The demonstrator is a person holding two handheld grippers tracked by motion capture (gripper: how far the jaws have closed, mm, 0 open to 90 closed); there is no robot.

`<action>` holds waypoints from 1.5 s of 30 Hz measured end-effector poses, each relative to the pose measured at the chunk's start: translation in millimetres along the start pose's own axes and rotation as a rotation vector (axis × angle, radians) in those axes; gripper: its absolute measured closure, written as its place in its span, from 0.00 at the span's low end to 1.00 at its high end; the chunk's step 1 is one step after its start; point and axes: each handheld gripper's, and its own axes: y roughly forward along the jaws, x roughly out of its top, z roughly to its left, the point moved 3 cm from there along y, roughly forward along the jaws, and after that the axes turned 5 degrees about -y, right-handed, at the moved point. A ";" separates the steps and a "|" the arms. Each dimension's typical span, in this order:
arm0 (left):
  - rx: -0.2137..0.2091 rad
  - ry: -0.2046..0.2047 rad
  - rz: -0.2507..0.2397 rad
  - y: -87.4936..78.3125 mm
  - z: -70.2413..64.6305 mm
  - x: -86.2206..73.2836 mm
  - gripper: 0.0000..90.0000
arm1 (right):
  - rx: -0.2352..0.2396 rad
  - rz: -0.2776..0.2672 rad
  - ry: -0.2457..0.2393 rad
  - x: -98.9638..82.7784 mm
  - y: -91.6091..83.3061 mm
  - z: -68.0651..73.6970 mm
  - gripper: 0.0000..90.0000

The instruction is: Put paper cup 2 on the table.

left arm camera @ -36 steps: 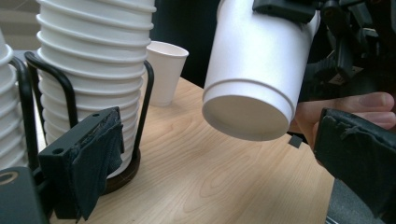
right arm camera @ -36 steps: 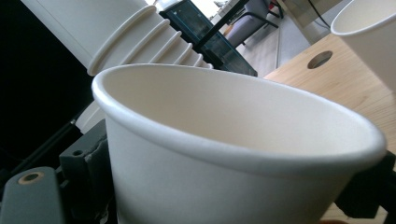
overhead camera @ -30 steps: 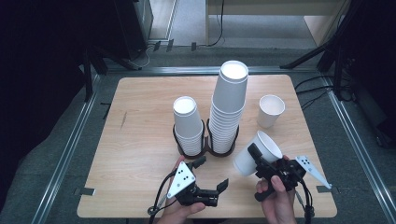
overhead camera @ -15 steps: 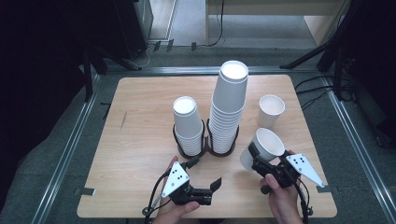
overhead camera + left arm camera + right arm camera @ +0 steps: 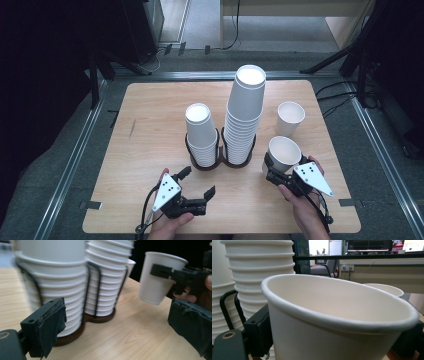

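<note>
My right gripper (image 5: 274,169) is shut on a white paper cup (image 5: 284,154), held slightly tilted just above the table at the right front. In the right gripper view the cup (image 5: 337,322) sits close up between the jaws, mouth up. My left gripper (image 5: 197,182) stands open near the front edge with nothing between its fingers. In the left gripper view the held cup (image 5: 157,277) hangs to the right of the stacks. A short cup stack (image 5: 201,135) and a tall cup stack (image 5: 245,115) stand in a black wire holder (image 5: 235,161).
A single white cup (image 5: 290,117) stands upright at the right, behind the held one; its rim (image 5: 387,288) shows past the held cup. The wooden table (image 5: 150,125) has bare room at the left. Metal rails and cables run around the table.
The right hand has sunk and drifted right, and the cup has come down nearer the table. The left gripper has slid a little to the left along the front edge, still open.
</note>
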 end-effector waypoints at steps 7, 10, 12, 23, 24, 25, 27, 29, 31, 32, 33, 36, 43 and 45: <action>0.075 -0.015 -0.010 -21.6 28.2 -0.8 0.02 | -0.021 0.013 -0.018 -10.4 9.8 -5.8 0.13; 0.107 -0.020 -0.010 -30.7 38.7 -2.3 0.02 | -0.018 0.007 -0.026 -13.1 12.7 -8.2 0.12; 0.128 -0.028 -0.015 -36.8 46.4 -2.3 0.02 | -0.018 0.007 -0.035 -14.6 14.8 -8.9 0.12; 0.281 -0.068 -0.039 -71.0 99.4 -1.3 0.02 | -0.037 0.035 -0.037 -21.0 24.0 -16.9 0.12; 0.292 -0.070 -0.037 -73.5 103.6 -1.7 0.02 | -0.035 0.038 -0.043 -21.6 24.5 -16.7 0.12; 0.302 -0.075 -0.036 -76.1 107.7 -2.0 0.02 | -0.030 0.041 -0.049 -22.3 25.0 -16.0 0.12; 0.321 -0.084 -0.035 -81.4 115.0 -2.7 0.02 | -0.027 0.050 -0.059 -23.8 25.7 -14.5 0.12; 0.340 -0.098 -0.035 -86.4 121.5 -3.6 0.02 | -0.027 0.055 -0.058 -25.0 26.7 -13.4 0.12; 0.357 -0.105 -0.036 -91.5 126.7 -4.2 0.02 | -0.030 0.062 -0.058 -26.5 27.5 -13.1 0.12; 0.364 -0.115 -0.043 -93.5 129.0 -3.8 0.02 | -0.035 0.069 -0.063 -27.5 27.8 -13.2 0.11; 0.369 -0.121 -0.049 -95.4 130.8 -3.3 0.02 | -0.038 0.077 -0.062 -28.5 28.3 -13.0 0.11; 0.381 -0.136 -0.059 -98.7 135.2 -3.5 0.02 | -0.069 0.079 -0.089 -30.7 28.7 -12.4 0.11; 0.395 -0.138 -0.047 -97.9 136.9 -7.7 0.02 | -0.121 0.097 -0.112 -34.3 29.9 -15.3 0.11; 0.396 -0.140 -0.044 -97.4 136.7 -8.4 0.02 | -0.131 0.105 -0.126 -35.9 30.0 -16.2 0.10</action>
